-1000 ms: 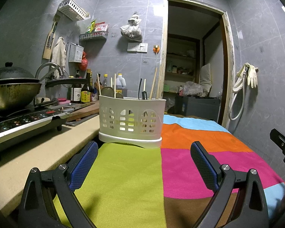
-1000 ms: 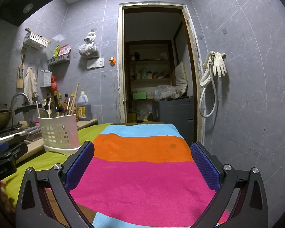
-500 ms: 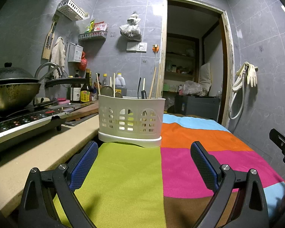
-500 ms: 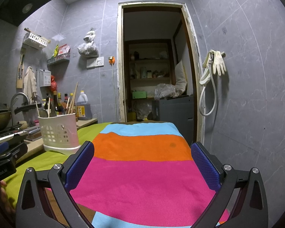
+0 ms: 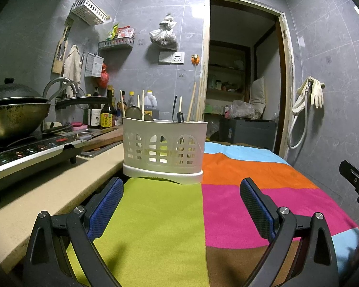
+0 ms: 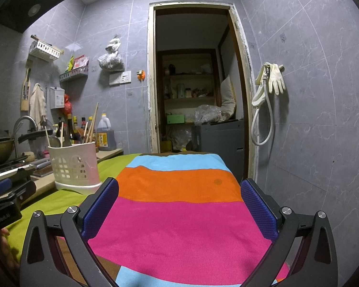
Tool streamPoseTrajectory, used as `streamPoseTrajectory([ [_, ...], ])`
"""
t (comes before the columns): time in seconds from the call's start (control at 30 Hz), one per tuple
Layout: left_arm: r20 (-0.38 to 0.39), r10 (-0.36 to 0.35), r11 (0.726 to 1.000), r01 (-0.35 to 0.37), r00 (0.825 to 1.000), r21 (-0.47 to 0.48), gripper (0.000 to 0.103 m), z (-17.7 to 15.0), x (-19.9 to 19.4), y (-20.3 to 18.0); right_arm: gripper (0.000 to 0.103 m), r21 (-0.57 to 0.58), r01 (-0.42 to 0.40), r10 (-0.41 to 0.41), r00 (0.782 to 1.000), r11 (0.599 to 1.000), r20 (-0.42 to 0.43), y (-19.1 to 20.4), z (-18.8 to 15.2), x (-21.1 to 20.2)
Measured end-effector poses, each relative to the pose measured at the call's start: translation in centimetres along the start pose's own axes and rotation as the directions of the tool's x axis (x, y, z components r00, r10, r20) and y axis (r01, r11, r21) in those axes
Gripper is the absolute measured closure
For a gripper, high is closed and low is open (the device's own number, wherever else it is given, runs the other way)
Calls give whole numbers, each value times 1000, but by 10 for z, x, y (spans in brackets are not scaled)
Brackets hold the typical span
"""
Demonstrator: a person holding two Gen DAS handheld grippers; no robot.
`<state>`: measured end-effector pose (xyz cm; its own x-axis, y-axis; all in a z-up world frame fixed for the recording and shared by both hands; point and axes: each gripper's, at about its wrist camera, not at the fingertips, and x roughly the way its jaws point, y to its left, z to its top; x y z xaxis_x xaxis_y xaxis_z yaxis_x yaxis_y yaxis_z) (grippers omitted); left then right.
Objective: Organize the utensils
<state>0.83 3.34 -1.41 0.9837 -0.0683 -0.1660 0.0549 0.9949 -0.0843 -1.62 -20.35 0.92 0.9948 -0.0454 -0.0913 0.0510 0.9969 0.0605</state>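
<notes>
Utensils (image 5: 191, 102), chopsticks and a few dark handles, stand upright in a white slotted holder (image 5: 164, 148) at 12 o'clock in the left wrist view, set on the far edge of a striped cloth (image 5: 155, 227) where the green band meets the counter (image 5: 47, 191). The left gripper (image 5: 180, 203) sits wide open just short of the holder, with nothing between its fingers. My guess is that the main risk is a nudge: the holder looks light and top-heavy with tall sticks, so a finger catching its wall could tip it off the cloth edge toward the stove (image 5: 24, 157) at 9 o'clock. Compared with a second ago, this view has barely changed; the holder sits a touch higher in frame. From the right wrist view, the holder (image 6: 74, 165) lies at 10 o'clock, well apart, and the right gripper (image 6: 179, 205) is also spread fully and empty over the pink band. No loose utensil shows on the cloth, so a blind reach could close on fabric. That view matches the earlier one almost exactly.
</notes>
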Motion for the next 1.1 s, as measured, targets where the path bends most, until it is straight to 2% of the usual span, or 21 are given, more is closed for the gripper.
streamPoseTrajectory([
  [0.33, -15, -6, 1000, 6, 1000, 0, 7, -2, 4, 5, 0, -1, 1, -1, 1000, 1000, -4, 0, -2, 1],
  [0.53, -51, -44, 999, 44, 998, -10, 7, 1, 7, 11, 0, -3, 0, 0, 1000, 1000, -11, 2, -7, 1],
  [1.1, -50, -23, 1000, 24, 999, 20, 7, 3, 8, 10, 0, -12, -4, 4, 1000, 1000, -13, 6, -8, 1],
])
